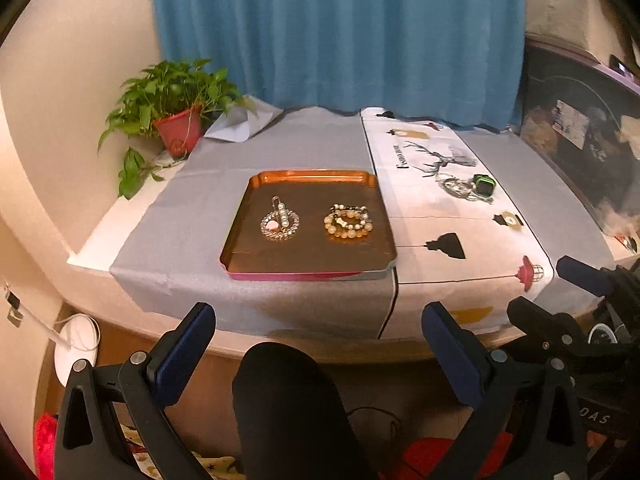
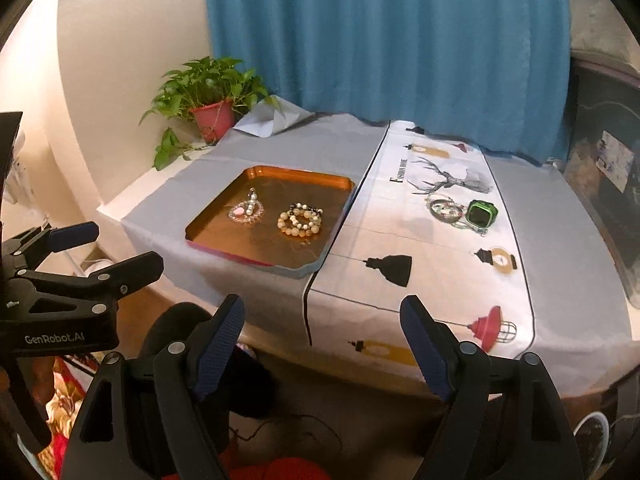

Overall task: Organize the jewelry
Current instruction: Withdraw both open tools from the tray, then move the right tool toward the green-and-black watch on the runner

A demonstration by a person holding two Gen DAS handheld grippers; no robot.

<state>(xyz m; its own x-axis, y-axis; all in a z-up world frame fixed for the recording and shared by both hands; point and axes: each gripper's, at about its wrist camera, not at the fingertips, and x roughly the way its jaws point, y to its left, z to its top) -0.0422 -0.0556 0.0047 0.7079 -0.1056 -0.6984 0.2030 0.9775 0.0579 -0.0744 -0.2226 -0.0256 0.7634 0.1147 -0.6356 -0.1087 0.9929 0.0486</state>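
Where the jewelry sits: two bead clusters lie in an orange tray [image 1: 308, 254] on the desk [image 1: 200, 280]. Clear crystal bracelet with a pearl clip [image 1: 280, 222] on the tray's left, amber-and-pearl bracelets [image 1: 348, 222] on its right, apart from each other, bare tray floor all round them. Tray's near edge lies close to the desk's front edge; its right edge meets the seam of a printed cloth runner [image 1: 440, 216].

On the runner, well right of the tray: a coiled bracelet [image 2: 446, 210] touching a green watch [image 2: 483, 213]. Open cloth in front of and behind that pair.

Back left corner holds a potted plant [image 1: 176, 108]; blue curtain [image 1: 340, 32] hangs behind the desk's far edge.

Left tongs [image 1: 318, 330] off the desk, forward of its front edge, spread wide, nothing between the pads. Right tongs [image 2: 322, 334] likewise off the front edge, gaping wide with nothing in them. A dark-clothed knee [image 1: 288, 408] shows below, between the left tongs' arms.
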